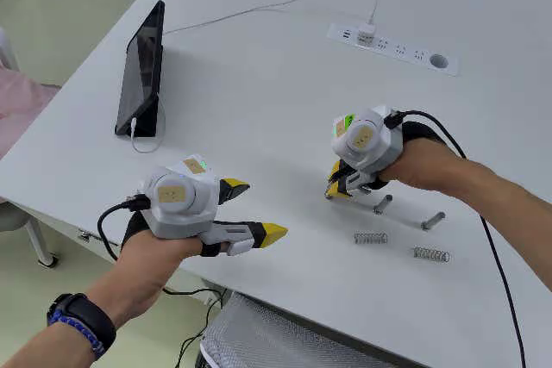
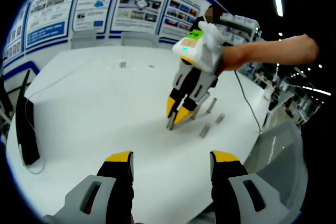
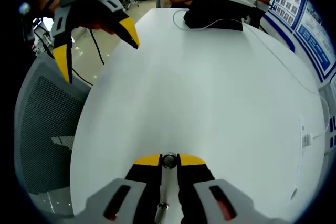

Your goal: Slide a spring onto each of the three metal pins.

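Left gripper (image 1: 254,208): jaws wide apart, holding nothing.
Right gripper (image 1: 339,189): its own view shows the jaws pinching a metal pin (image 3: 169,160).
Springs (image 1: 370,238): the head view shows two, lying right of that gripper.

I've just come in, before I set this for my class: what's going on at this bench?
A person works with a gripper in each hand at a white table. The right gripper is shut on a metal pin, tips down at the table. The left gripper is open and holds nothing. A second pin and a third pin lie bare nearby, with one spring and another spring loose beside them.
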`<state>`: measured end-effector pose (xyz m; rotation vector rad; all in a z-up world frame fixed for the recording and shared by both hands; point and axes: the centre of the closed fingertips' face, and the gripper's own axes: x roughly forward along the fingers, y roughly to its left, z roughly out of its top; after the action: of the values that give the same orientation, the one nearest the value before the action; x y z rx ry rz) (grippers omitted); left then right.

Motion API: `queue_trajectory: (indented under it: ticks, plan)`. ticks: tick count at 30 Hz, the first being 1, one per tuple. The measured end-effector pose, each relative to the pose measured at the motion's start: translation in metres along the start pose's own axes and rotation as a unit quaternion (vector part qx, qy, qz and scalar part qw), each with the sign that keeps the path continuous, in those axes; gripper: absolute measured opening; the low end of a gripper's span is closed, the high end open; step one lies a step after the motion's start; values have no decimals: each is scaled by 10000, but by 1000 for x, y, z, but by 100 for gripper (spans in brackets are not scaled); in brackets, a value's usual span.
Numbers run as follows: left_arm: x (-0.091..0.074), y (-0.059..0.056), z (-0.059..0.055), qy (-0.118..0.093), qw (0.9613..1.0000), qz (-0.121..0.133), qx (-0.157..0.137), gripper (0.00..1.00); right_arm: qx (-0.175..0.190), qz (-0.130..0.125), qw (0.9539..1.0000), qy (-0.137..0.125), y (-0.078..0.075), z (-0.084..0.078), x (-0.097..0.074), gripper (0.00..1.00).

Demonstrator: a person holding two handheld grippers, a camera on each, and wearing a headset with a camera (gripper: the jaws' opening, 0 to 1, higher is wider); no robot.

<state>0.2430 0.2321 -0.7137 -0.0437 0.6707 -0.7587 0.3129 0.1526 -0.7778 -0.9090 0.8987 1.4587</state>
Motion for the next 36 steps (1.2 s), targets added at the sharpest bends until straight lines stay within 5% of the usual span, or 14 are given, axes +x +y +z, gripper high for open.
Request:
queue_trajectory:
  ticks: [13,20,36]
  plan:
    - [1,0,1,-18,10000,-10,0,60,24,-6,10000,-9,-1,-2,1,14]
    - [1,0,2,-39,10000,-14,3,60,112,131,9998,-60,6,-1,-2,25]
    - [2,-7,5,-58,9999,-72,62,60,438,-209,9981,-382,1,-1,-21,36]
